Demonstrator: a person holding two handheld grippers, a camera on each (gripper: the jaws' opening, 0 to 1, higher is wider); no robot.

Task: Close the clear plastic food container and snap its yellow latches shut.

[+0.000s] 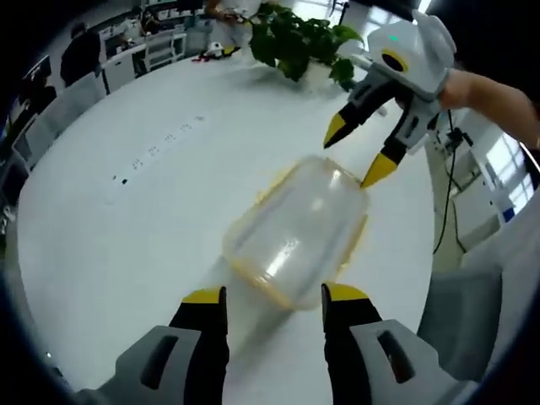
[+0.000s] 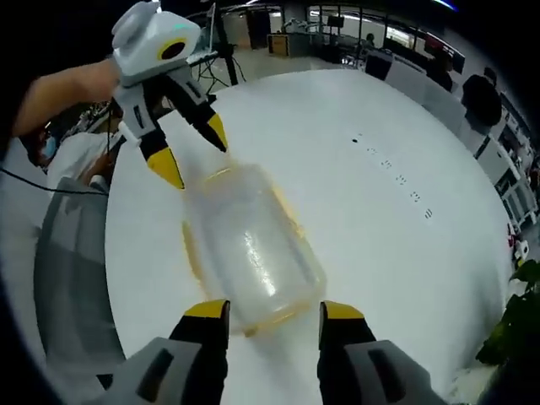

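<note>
The clear plastic food container (image 1: pixel 295 232) lies on the white table (image 1: pixel 126 253) with its lid on top and yellow latches (image 1: pixel 278 181) showing along its edges. My left gripper (image 1: pixel 274 295) stands open at its near end, not touching it as far as I can tell. At the far end my right gripper (image 1: pixel 357 150) hovers open, one yellow tip close to the rim. In the right gripper view, the same container (image 2: pixel 253 245) sits just beyond my open right gripper (image 2: pixel 274 310), with the left gripper (image 2: pixel 194 150) open at its far end.
A green potted plant (image 1: pixel 295 38) stands at the table's far edge. A row of small sockets (image 1: pixel 160 152) runs across the tabletop. A grey chair (image 2: pixel 76 270) stands beside the table. Desks and a seated person (image 2: pixel 481 97) are in the background.
</note>
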